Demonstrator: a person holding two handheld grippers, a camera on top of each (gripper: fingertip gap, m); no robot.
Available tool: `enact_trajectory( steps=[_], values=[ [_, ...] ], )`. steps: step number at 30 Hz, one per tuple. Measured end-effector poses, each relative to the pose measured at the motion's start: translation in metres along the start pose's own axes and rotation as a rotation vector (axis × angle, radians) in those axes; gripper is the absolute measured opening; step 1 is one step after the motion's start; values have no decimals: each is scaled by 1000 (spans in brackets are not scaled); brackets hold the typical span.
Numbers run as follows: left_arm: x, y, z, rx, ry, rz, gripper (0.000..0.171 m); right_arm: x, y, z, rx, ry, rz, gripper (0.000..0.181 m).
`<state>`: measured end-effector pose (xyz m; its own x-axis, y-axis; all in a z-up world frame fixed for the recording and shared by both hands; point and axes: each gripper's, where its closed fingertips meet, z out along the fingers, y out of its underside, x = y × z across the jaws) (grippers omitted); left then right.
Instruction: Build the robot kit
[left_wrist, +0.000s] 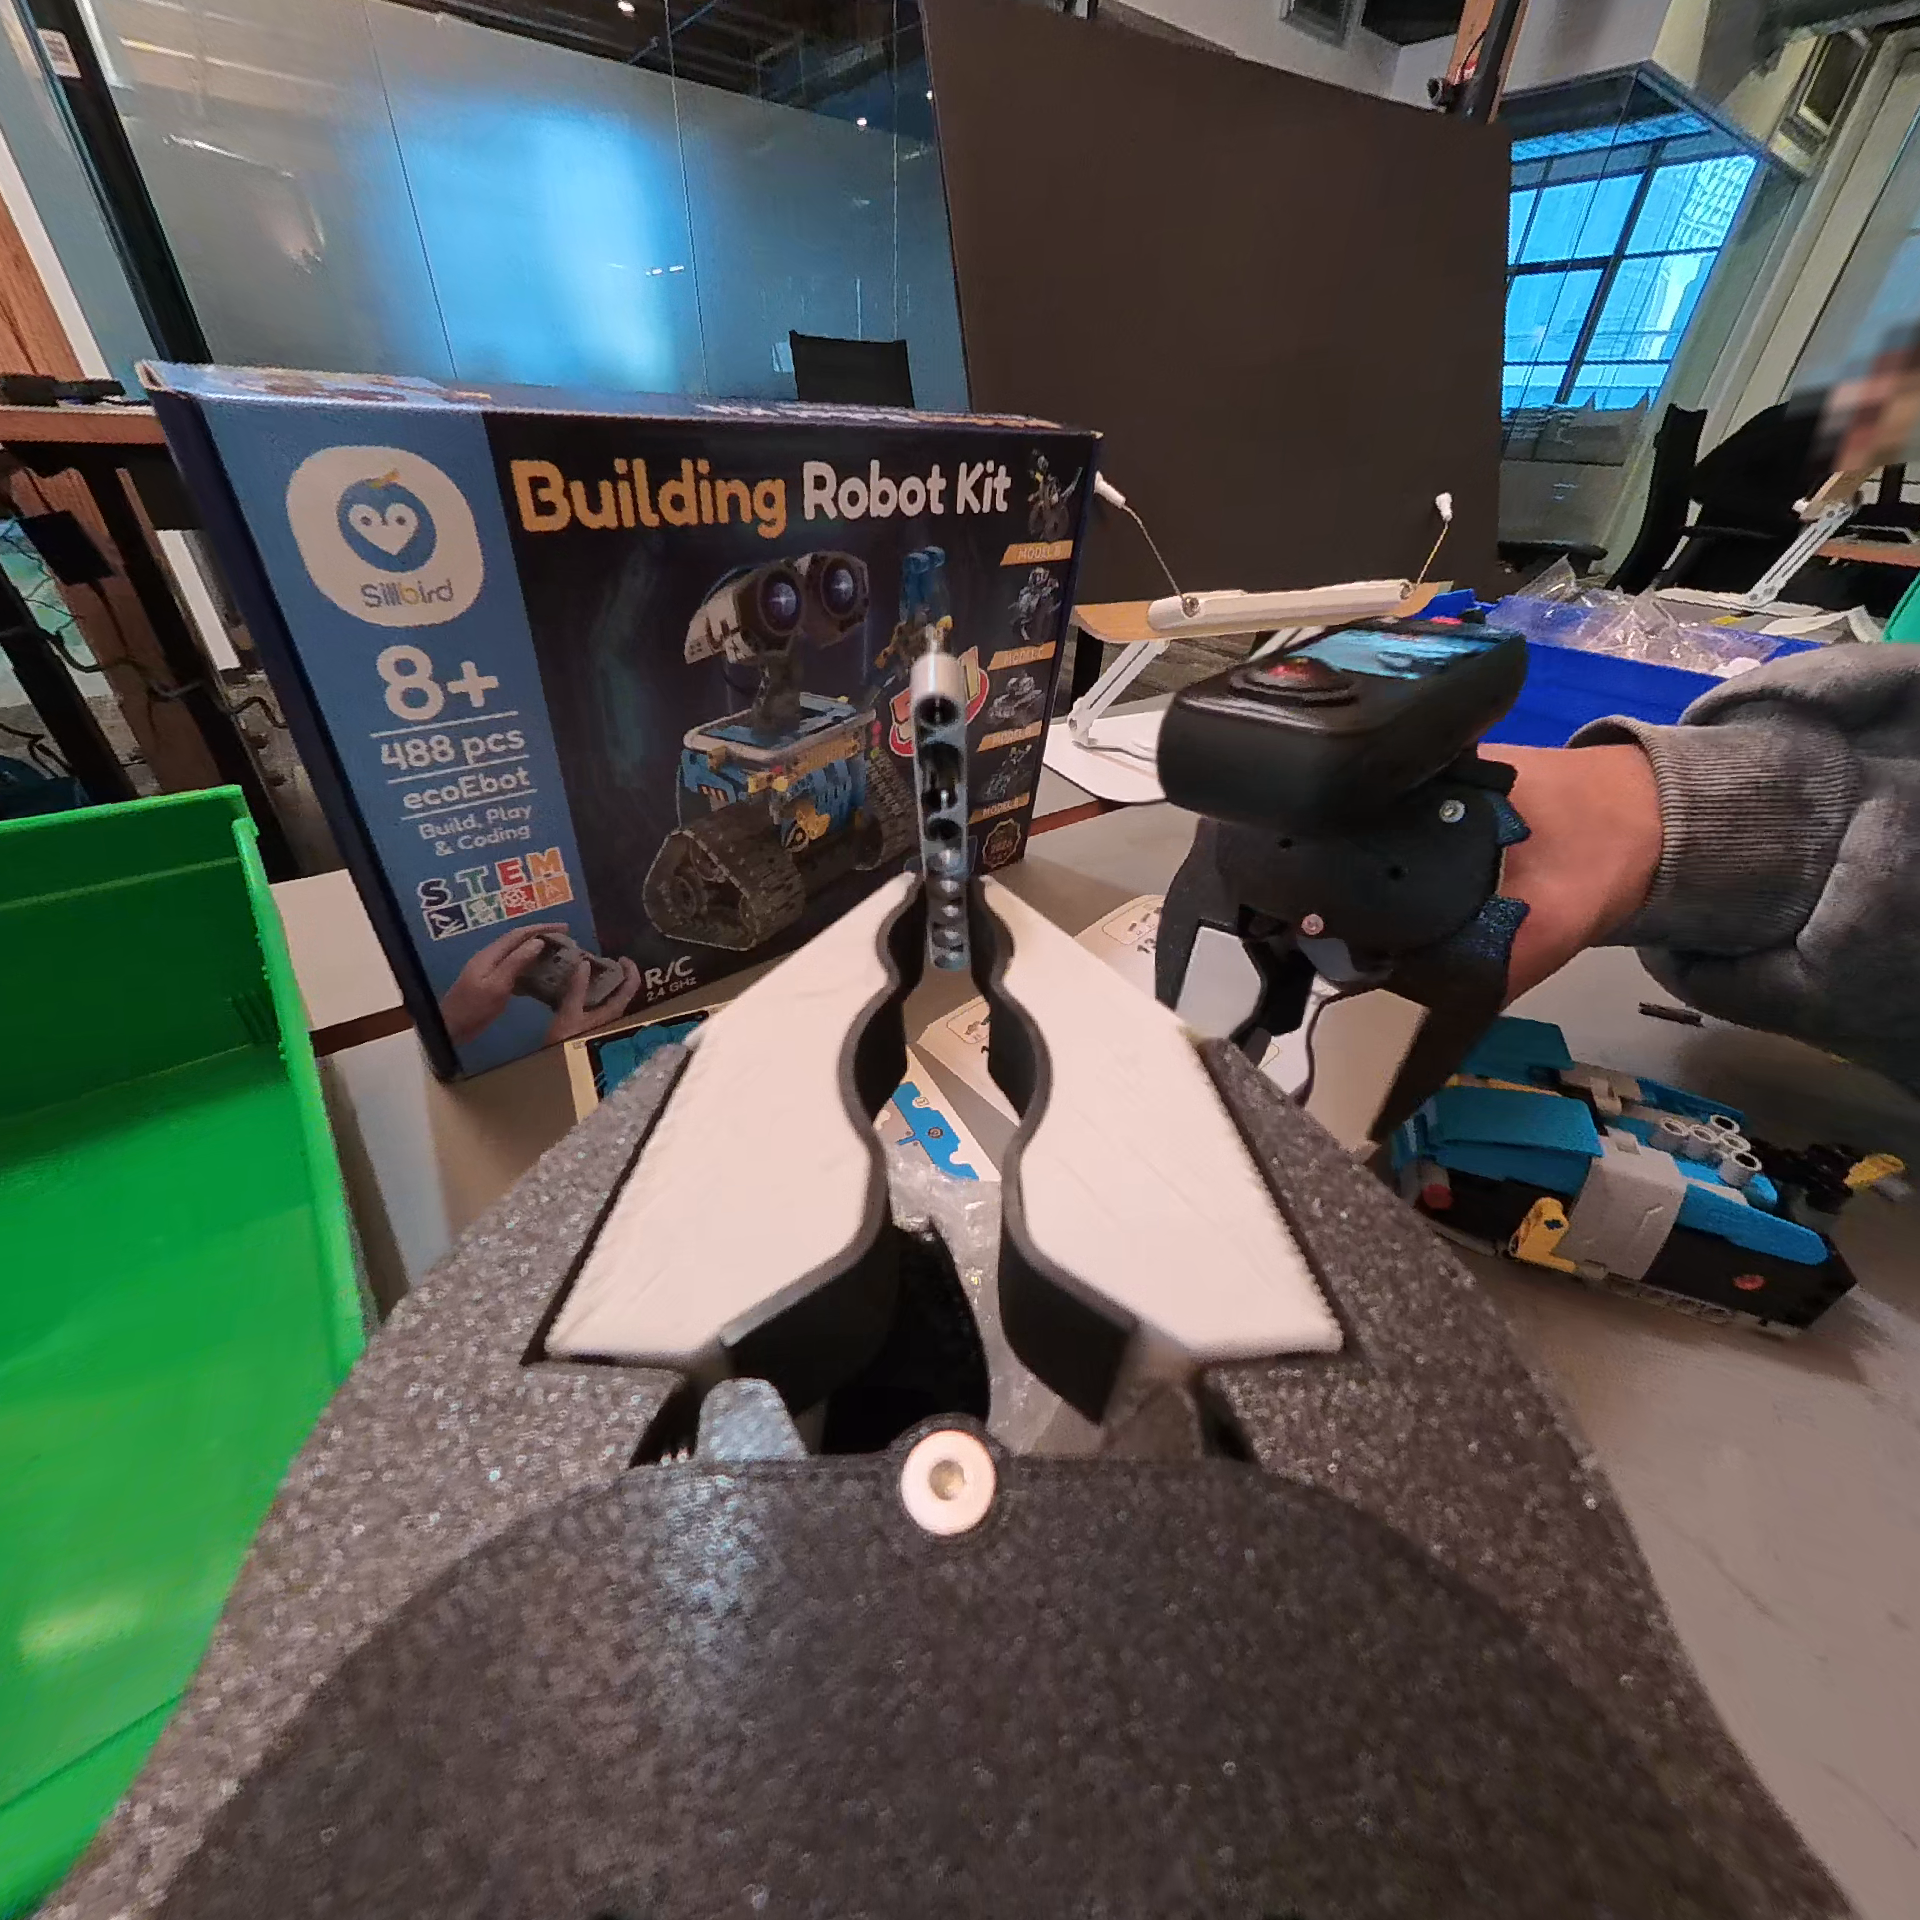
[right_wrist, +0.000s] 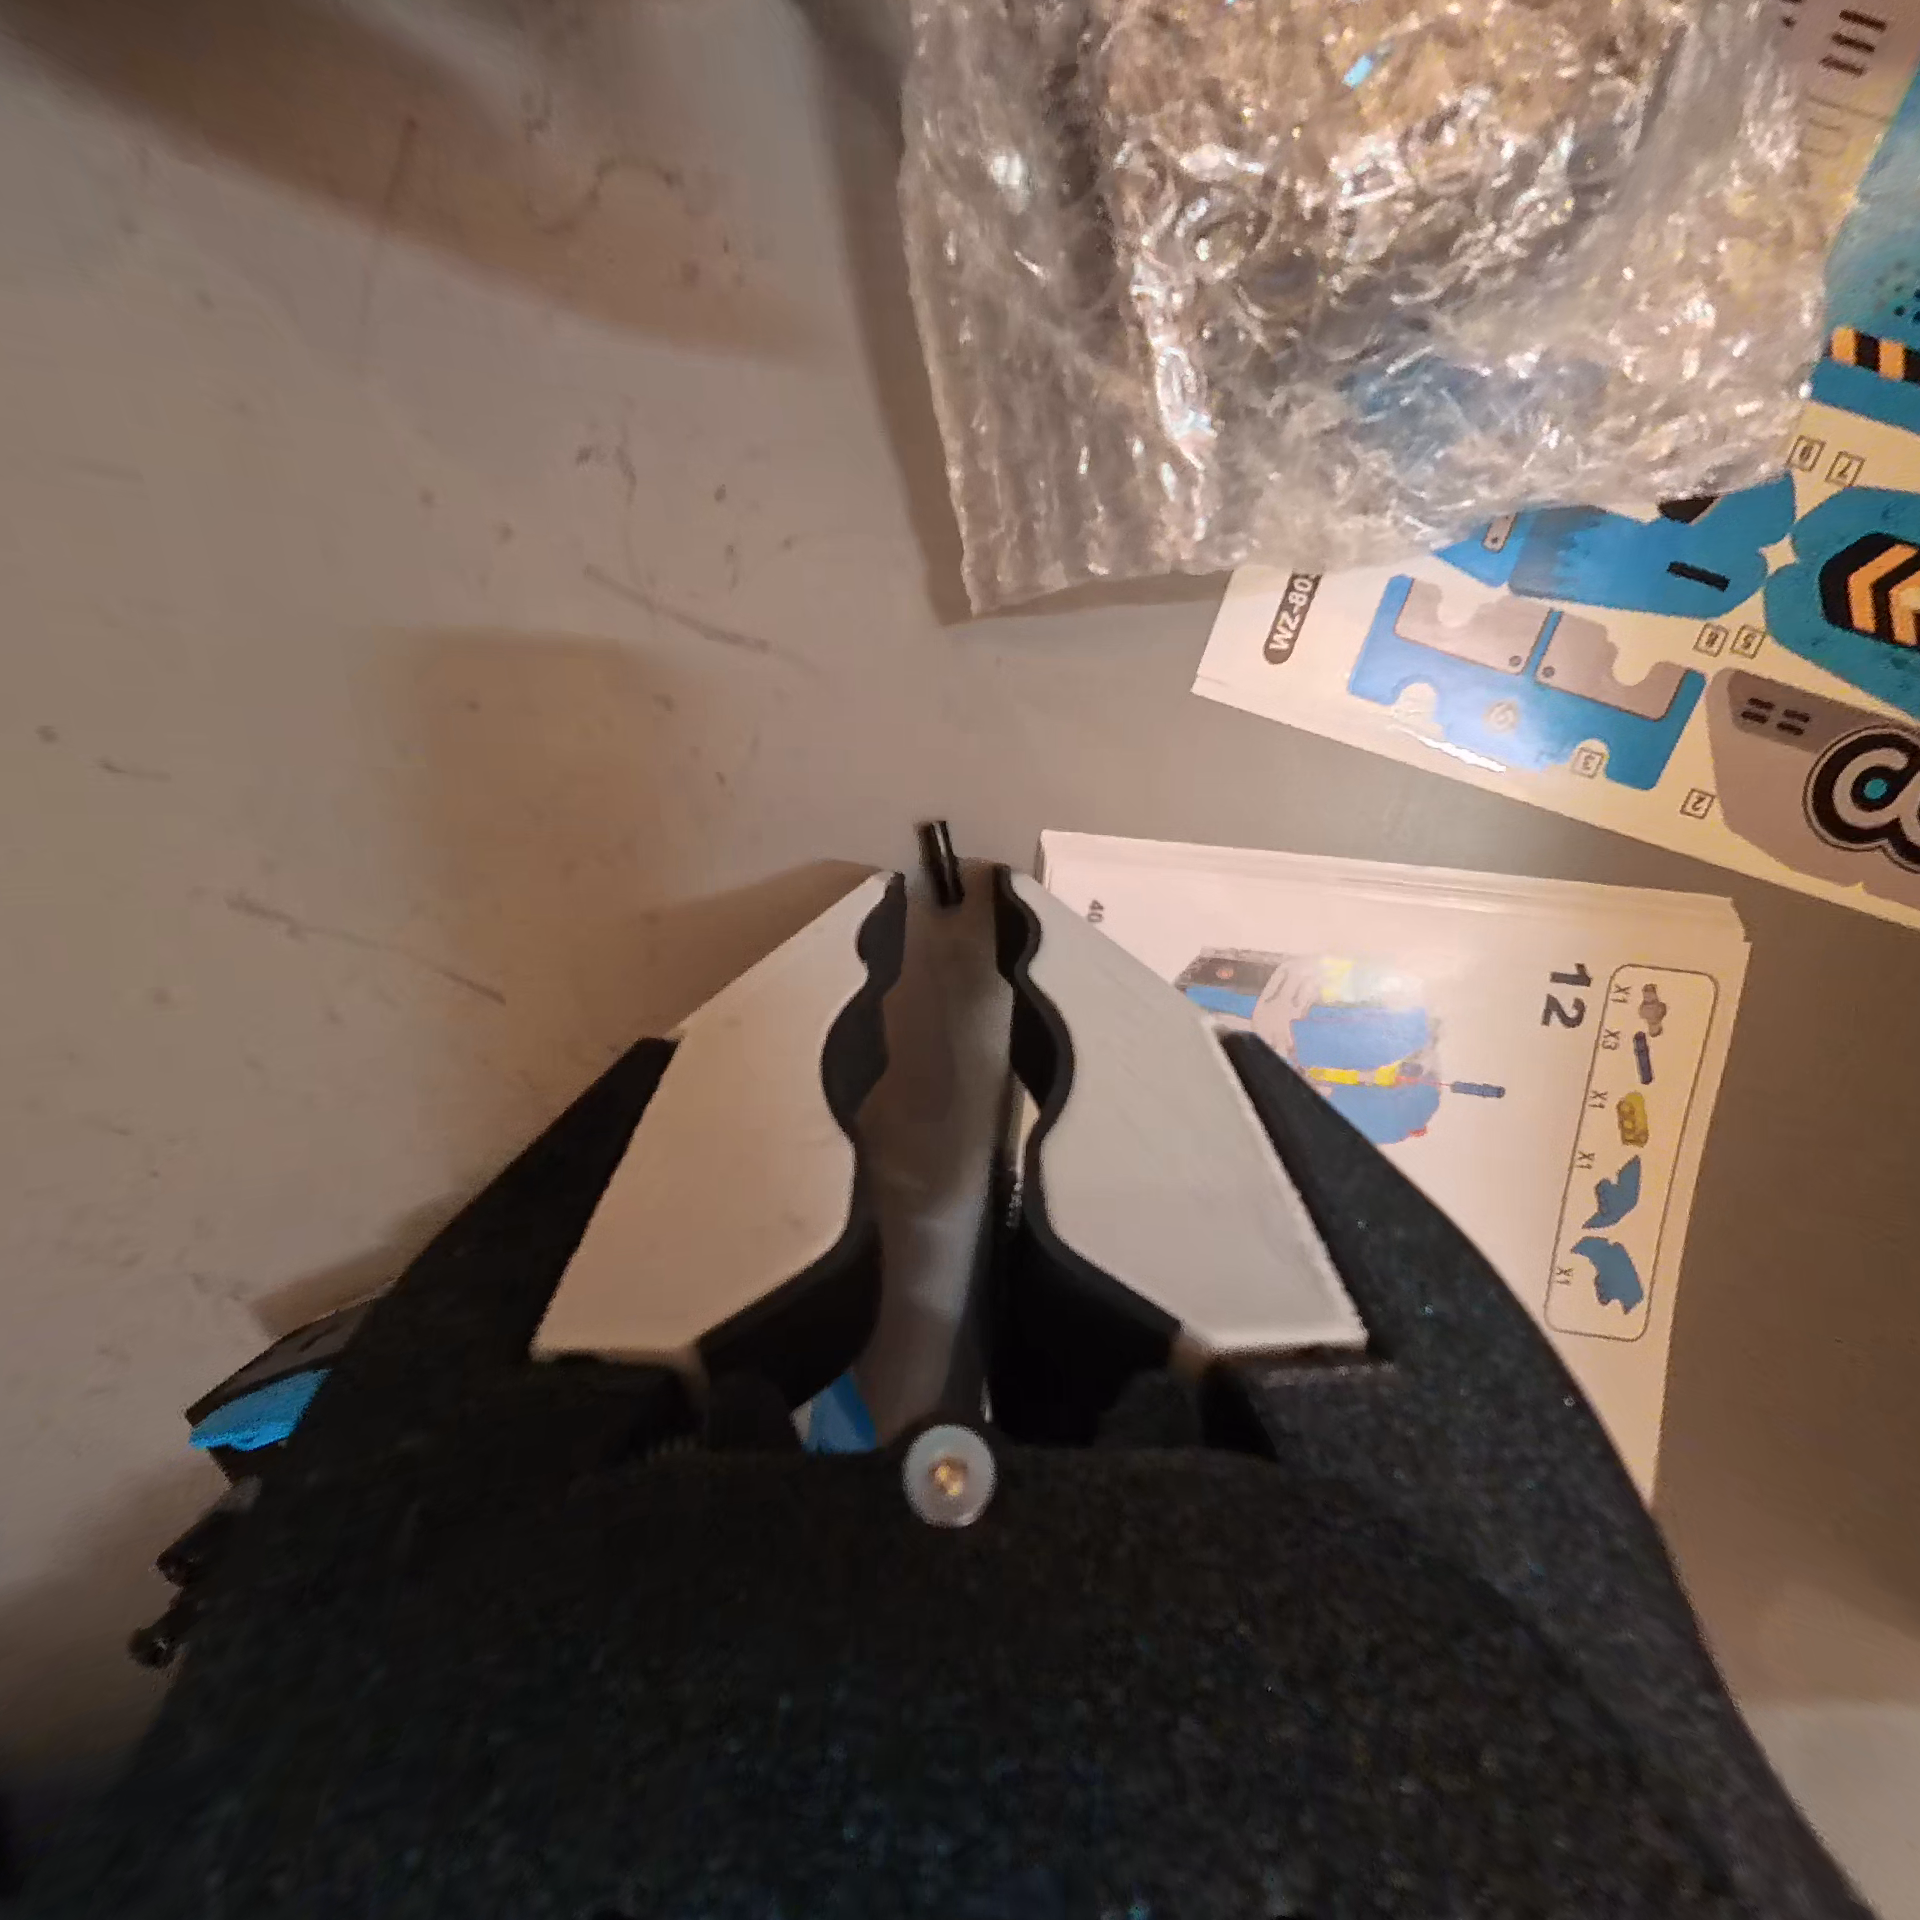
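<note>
My left gripper (left_wrist: 948, 914) is shut on a grey beam with a row of holes (left_wrist: 943, 790) and holds it upright above the table, with a silver pin at its top end. My right gripper (right_wrist: 945, 883) is shut on a small black pin (right_wrist: 937, 857) that sticks out past its tips, pointing down over the bare grey table (right_wrist: 416, 623). The right gripper also shows in the left wrist view (left_wrist: 1340, 997), held by a hand in a grey sleeve, hovering beside a partly built blue, black and yellow brick model (left_wrist: 1621, 1195).
A robot kit box (left_wrist: 623, 707) stands behind the beam. A green bin (left_wrist: 156, 1143) is at the left. An open instruction booklet (right_wrist: 1455, 1091), a sticker sheet (right_wrist: 1558, 686) and a crinkled clear bag of parts (right_wrist: 1299, 281) lie to the right of the right gripper. The tips of one gripper are about 20 cm away from the tips of the other.
</note>
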<state>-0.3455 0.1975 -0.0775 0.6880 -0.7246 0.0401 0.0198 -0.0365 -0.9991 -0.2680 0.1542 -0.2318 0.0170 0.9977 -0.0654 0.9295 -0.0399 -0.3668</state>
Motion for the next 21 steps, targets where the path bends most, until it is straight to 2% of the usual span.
enact_trajectory(
  steps=[13,15,17,21],
  values=[
    [11,7,4,-35,43,-8,7,-3,-3,-2,-9,53,-53,4],
    [17,11,6,-51,61,-8,7,-10,-18,-23,113,37,-1,4],
    [26,15,9,-64,91,-21,8,-19,-35,-57,266,43,49,4],
    [61,19,12,-69,201,-100,7,-58,-61,-126,564,27,160,4]
  ],
)
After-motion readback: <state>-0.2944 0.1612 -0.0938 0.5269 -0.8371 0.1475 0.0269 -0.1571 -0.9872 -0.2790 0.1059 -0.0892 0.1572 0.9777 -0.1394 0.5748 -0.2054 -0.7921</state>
